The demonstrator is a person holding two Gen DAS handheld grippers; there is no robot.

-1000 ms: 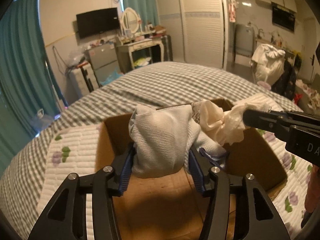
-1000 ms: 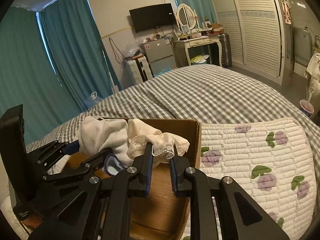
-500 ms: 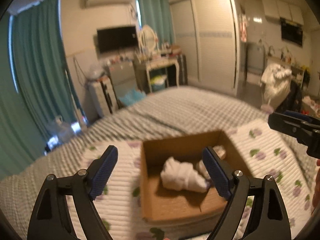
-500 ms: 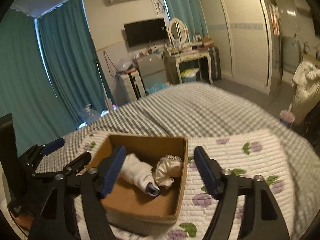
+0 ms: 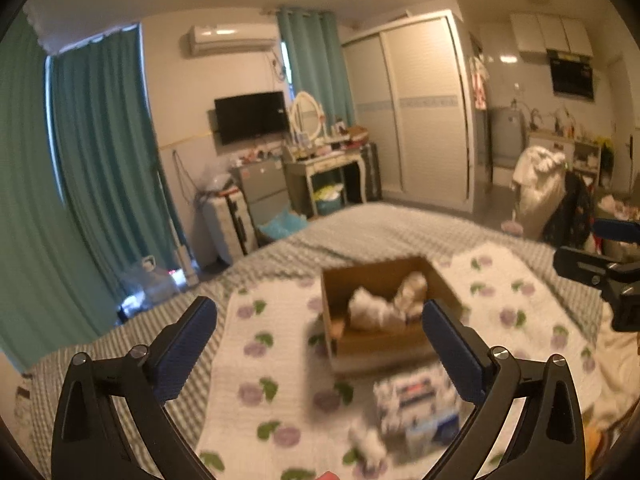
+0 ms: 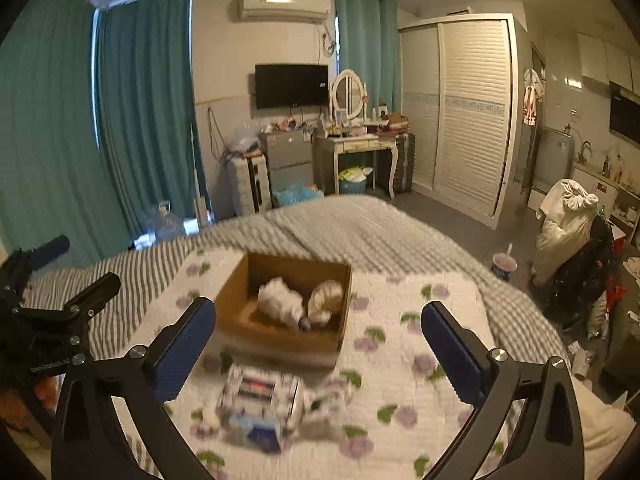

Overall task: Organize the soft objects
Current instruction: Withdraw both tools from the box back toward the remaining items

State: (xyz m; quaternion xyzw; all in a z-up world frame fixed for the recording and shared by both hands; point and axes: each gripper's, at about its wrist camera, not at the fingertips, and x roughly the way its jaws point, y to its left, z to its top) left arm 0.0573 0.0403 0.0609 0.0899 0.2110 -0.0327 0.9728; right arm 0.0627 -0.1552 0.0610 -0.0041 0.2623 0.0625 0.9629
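Cloth bundles sit inside the cardboard box [image 6: 280, 312]: we see a white knitted bundle [image 6: 280, 302] on the left, crumpled and ribbed, with a small bluish-purple edge showing at its lower right, and a cream lacy bundle [image 6: 326, 298] just beside it on the right, rounded and frilled. The two touch each other near the box's far right corner. In the left wrist view both appear blurred, the white one [image 5: 370, 308] in front and the cream one [image 5: 410, 286] behind it.

The box rests on a white quilted mat [image 6: 400, 360] printed with purple flowers and green leaves, spread over a grey checked bed [image 6: 340, 224]. Nearer to us, a blue-and-white packet [image 6: 260, 404] lies on the mat just in front of the box, too blurred to read.

Our left tool [image 5: 320, 344] is spread wide, gripping nothing, raised above the mat. Our right tool [image 6: 318, 342] is likewise spread wide and bare.
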